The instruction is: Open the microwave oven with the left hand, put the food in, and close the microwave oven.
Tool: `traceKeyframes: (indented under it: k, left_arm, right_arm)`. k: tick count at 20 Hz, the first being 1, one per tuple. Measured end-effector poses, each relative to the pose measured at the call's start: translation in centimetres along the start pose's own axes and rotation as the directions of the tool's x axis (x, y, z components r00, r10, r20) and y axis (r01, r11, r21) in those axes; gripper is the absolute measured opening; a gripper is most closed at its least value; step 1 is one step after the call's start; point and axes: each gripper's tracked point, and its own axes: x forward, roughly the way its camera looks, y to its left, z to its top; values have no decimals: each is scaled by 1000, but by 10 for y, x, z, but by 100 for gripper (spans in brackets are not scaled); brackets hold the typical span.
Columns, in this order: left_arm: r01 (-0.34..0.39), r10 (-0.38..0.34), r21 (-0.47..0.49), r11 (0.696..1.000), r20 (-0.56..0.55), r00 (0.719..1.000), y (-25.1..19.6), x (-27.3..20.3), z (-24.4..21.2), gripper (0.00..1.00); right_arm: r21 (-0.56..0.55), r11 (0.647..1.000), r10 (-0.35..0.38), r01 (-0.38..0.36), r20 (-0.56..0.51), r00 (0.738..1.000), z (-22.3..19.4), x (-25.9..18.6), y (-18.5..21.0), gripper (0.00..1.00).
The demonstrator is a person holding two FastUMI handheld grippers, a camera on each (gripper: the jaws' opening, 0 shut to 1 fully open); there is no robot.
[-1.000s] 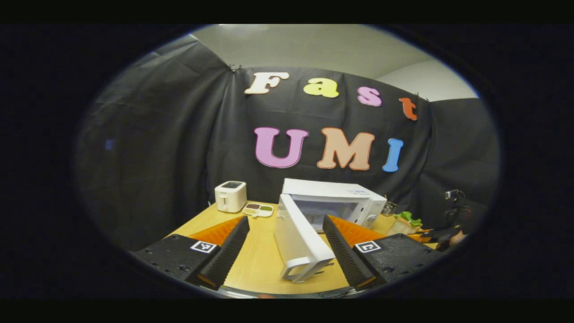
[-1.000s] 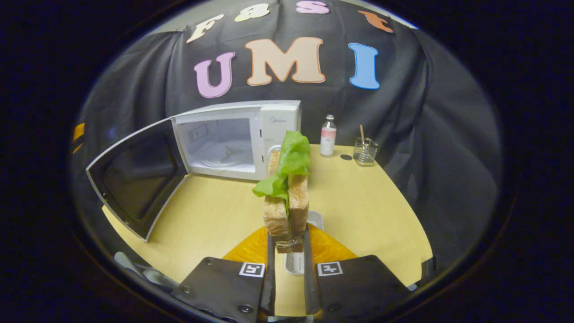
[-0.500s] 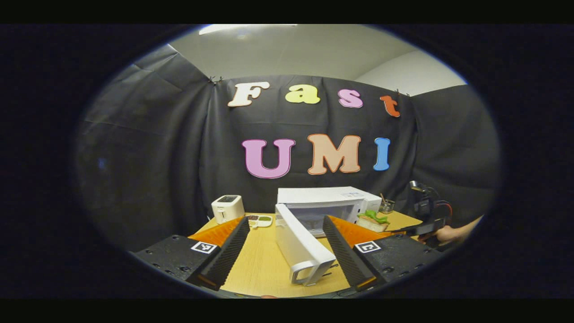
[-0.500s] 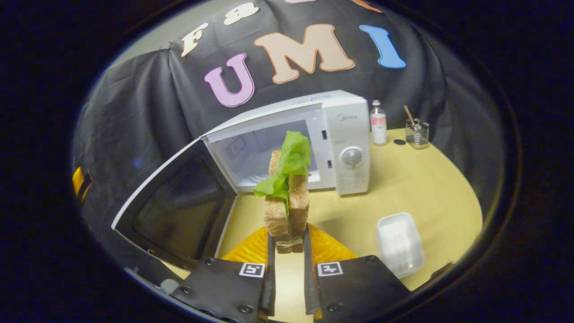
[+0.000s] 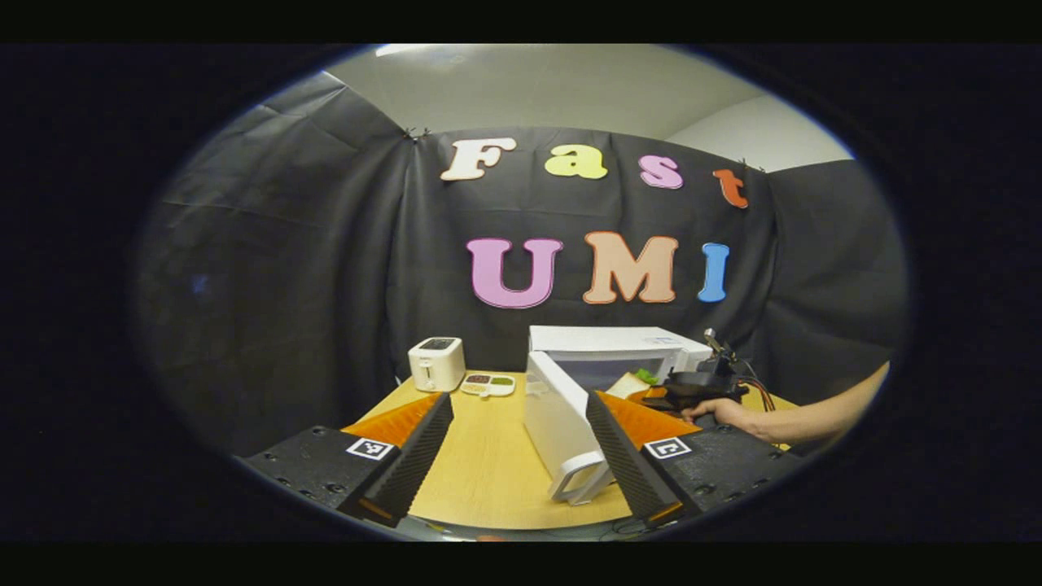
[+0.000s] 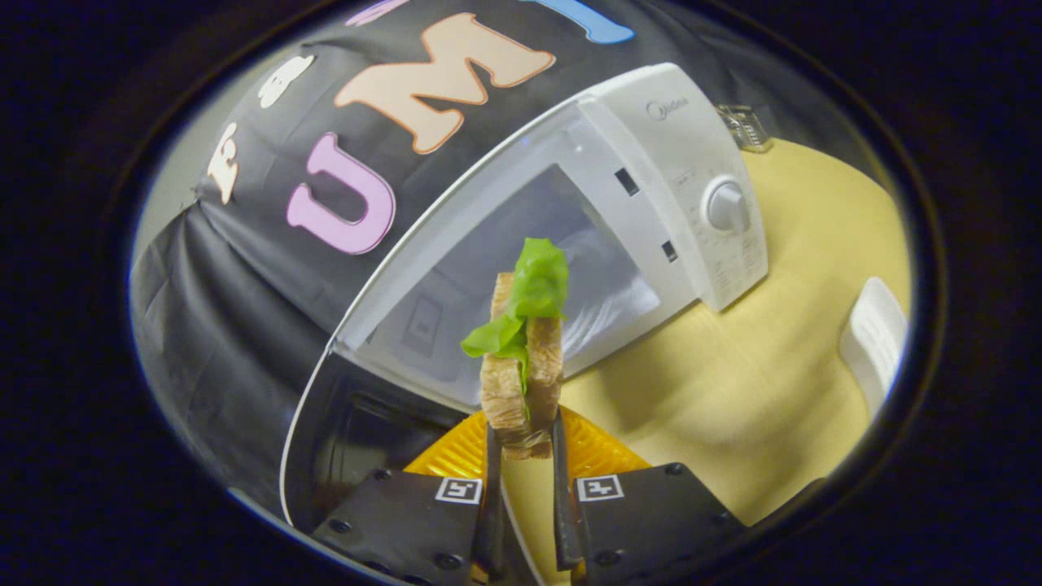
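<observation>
The white microwave (image 5: pixel 610 343) stands at the back of the table with its door (image 5: pixel 562 427) swung wide open. My left gripper (image 5: pixel 517 468) is open, and the door's handle (image 5: pixel 582 486) lies just inside its right finger without being pinched. My right gripper (image 6: pixel 523 443) is shut on a sandwich (image 6: pixel 521 366) of two bread slices with green lettuce, held upright right in front of the microwave's open cavity (image 6: pixel 505 277). In the left gripper view, a hand (image 5: pixel 720 411) holds that gripper at the oven's mouth, with the sandwich (image 5: pixel 631 382) at its tip.
A white toaster (image 5: pixel 437 364) and a small divided dish (image 5: pixel 488 384) sit at the table's back left. A white tray (image 6: pixel 875 342) lies on the table right of the microwave, and a glass jar (image 6: pixel 745 126) stands behind the oven's control panel (image 6: pixel 724 207).
My right gripper has carried the sandwich forward and left, from mid-table up to the open cavity, tilting as it went. My left gripper has stayed open by the door handle.
</observation>
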Motion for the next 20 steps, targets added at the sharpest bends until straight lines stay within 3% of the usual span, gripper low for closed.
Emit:
traceKeyframes:
  k: [8,20]
  left_arm:
    - [-27,26,-56,998,-22,999,23,0,-9,96]
    - [-45,39,-90,995,-70,997,49,-2,-26,94]
  right_arm:
    - [299,954,-31,16,44,999,6,64,34,28]
    - [453,891,-61,27,61,996,19,122,43,28]
